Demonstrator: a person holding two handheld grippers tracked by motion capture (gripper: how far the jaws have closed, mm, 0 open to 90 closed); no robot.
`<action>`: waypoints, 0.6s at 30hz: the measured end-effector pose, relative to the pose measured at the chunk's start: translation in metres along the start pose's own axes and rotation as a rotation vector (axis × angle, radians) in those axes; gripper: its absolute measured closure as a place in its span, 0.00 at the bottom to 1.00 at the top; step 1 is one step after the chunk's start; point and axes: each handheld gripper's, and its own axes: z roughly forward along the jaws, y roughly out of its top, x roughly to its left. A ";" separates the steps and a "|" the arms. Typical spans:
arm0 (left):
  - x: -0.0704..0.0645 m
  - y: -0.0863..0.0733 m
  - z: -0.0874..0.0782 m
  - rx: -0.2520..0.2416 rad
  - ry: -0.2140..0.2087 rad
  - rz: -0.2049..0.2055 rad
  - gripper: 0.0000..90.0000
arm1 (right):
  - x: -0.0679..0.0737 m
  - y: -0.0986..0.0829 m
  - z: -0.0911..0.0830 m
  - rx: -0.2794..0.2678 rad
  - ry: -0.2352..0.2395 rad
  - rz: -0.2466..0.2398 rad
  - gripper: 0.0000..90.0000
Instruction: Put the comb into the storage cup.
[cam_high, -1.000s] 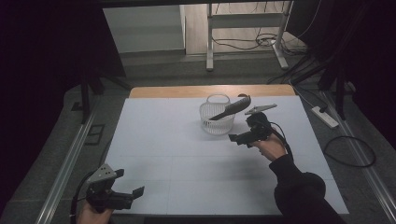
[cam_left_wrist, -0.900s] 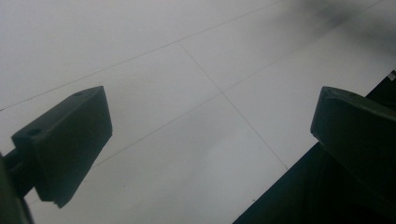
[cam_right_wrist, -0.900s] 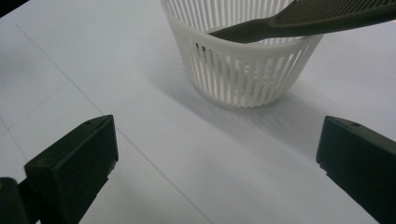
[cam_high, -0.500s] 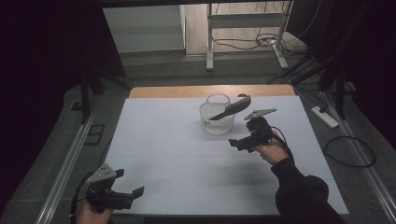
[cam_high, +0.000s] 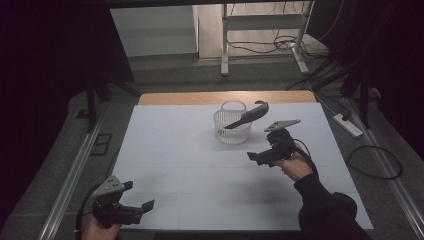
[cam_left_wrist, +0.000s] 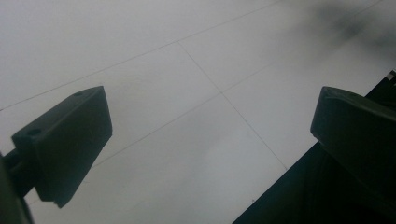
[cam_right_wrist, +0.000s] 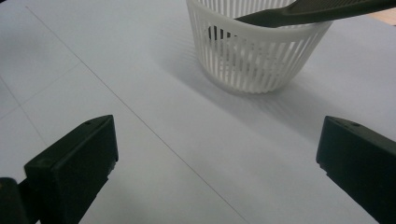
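Your right gripper (cam_high: 261, 157) is spread wide with nothing between its jaws, held above the white table sheet (cam_high: 175, 150). Ahead of its fingers (cam_right_wrist: 74, 172), a little beyond their tips and closer to the right-hand one as the right gripper view shows them, stands the white slatted basket (cam_right_wrist: 254, 60), upright and apart from both jaws. A dark comb (cam_right_wrist: 317, 10) lies tilted in it, one end down inside and the other jutting over the rim. From above, the basket (cam_high: 232, 126) sits just past your right gripper, the comb (cam_high: 248, 116) leaning toward the gripper's side. Your left gripper (cam_high: 134, 208) is also released, its fingers (cam_left_wrist: 65, 140) wide over bare sheet at the near edge, well apart from the basket.
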 end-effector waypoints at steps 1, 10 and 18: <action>0.000 0.000 0.000 -0.001 0.000 0.000 0.00 | 0.000 -0.001 -0.001 -0.002 -0.007 -0.005 0.00; 0.001 0.000 -0.001 -0.006 0.001 -0.005 0.00 | 0.001 -0.007 -0.006 -0.004 -0.009 -0.001 0.00; 0.001 0.000 -0.002 -0.013 0.005 -0.008 0.00 | 0.000 -0.016 -0.014 -0.012 0.001 0.012 0.00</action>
